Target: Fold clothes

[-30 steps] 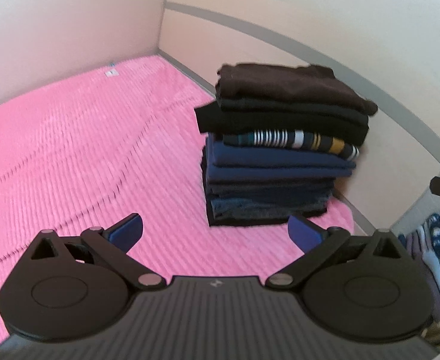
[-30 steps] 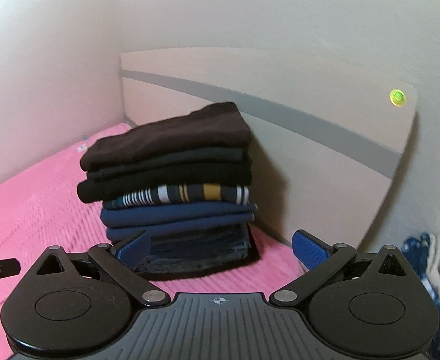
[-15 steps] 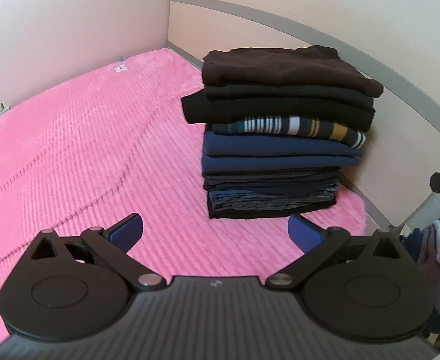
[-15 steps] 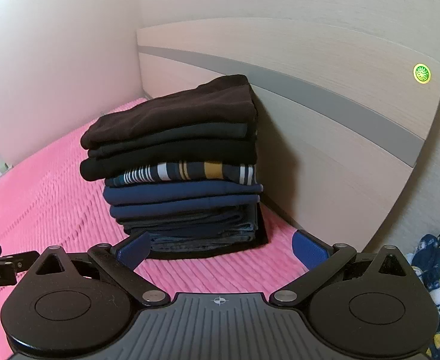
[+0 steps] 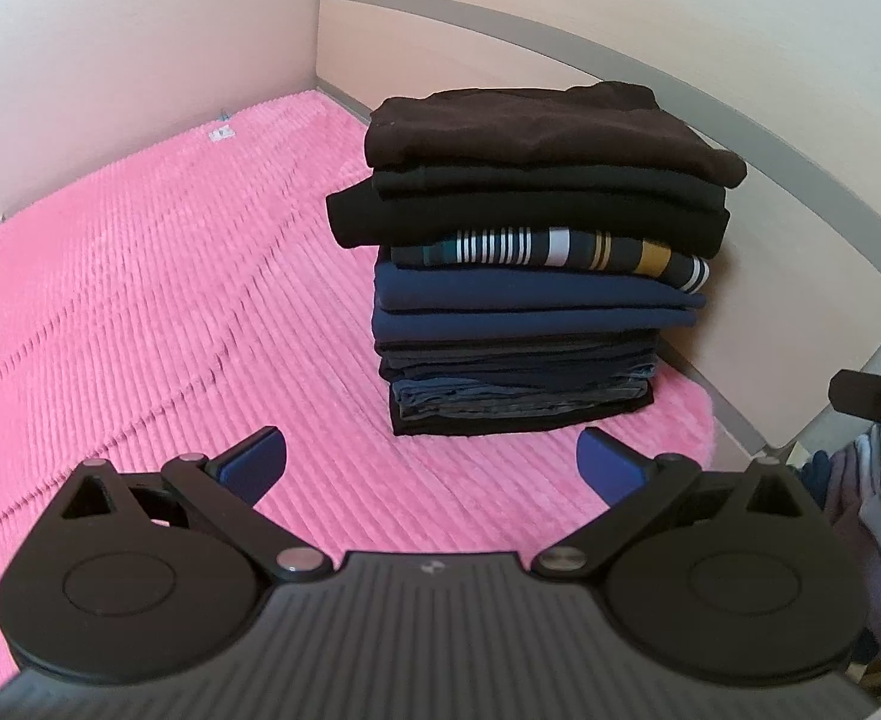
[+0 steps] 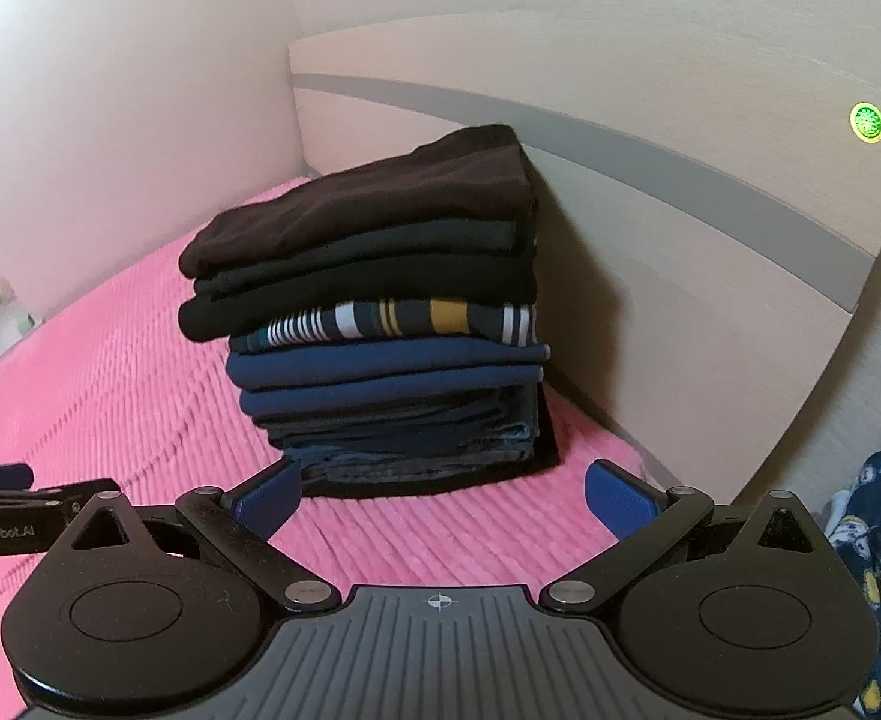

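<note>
A tall stack of folded clothes (image 5: 536,264) stands on the pink ribbed bedspread (image 5: 140,300) in the corner by the headboard; a dark brown garment (image 5: 536,132) lies on top, a striped one (image 5: 560,252) in the middle, navy and denim below. The same stack (image 6: 380,312) fills the middle of the right wrist view. My left gripper (image 5: 434,465) hovers open in front of the stack, holding nothing. My right gripper (image 6: 440,495) is open too, empty, its left finger close to the stack's bottom corner.
A beige headboard (image 6: 680,192) with a grey band and a green sticker (image 6: 866,123) stands behind the stack. Unfolded patterned clothes (image 6: 878,552) hang off the bed's right side. The left gripper's body (image 6: 14,516) shows at the left edge of the right wrist view.
Both grippers have drawn back and risen a little, so the stack sits more centred in each view. Both stay open and empty; the stack has not moved.
</note>
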Motion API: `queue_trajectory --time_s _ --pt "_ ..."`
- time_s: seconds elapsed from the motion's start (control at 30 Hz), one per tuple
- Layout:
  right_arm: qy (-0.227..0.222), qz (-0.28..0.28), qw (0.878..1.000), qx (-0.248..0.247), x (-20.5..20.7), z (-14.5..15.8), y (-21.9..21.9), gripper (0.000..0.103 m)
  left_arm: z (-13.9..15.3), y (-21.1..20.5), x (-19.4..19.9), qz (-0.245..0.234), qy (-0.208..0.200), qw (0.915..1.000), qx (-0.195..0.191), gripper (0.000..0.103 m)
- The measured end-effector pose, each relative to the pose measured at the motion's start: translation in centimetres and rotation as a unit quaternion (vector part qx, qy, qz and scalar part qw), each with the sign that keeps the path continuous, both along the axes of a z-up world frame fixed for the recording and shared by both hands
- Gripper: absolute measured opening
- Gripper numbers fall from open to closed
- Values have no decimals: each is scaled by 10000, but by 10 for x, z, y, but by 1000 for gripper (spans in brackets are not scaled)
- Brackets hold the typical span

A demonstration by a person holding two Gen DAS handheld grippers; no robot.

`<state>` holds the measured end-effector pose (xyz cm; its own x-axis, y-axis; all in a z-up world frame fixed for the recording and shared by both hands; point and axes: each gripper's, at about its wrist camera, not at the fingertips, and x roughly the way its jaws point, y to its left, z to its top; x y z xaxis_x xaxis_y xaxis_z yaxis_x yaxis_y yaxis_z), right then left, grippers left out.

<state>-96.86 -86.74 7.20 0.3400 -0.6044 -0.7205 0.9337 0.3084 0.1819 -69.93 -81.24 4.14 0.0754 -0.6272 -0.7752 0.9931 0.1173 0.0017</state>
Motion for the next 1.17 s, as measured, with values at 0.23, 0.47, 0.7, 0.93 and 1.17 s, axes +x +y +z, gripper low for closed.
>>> queue_trajectory --time_s 0.23,0.47,0.7,0.93,1.17 --pt "203 151 9997 54 9 -5 5 103 -3 -2 -2 -14 -37 10000 50 101" --pt "250 152 9995 114 11 -7 6 103 -6 -3 -3 -45 -63 9999 106 101" --pt "303 165 9993 126 14 -7 7 103 -8 -2 -6 -155 -167 9997 100 101" --pt "361 176 9991 103 17 -7 9 103 -8 2 -6 -185 -161 9997 63 101" --pt "364 172 9991 141 17 -9 10 103 -8 4 -9 -257 -158 9995 48 102"
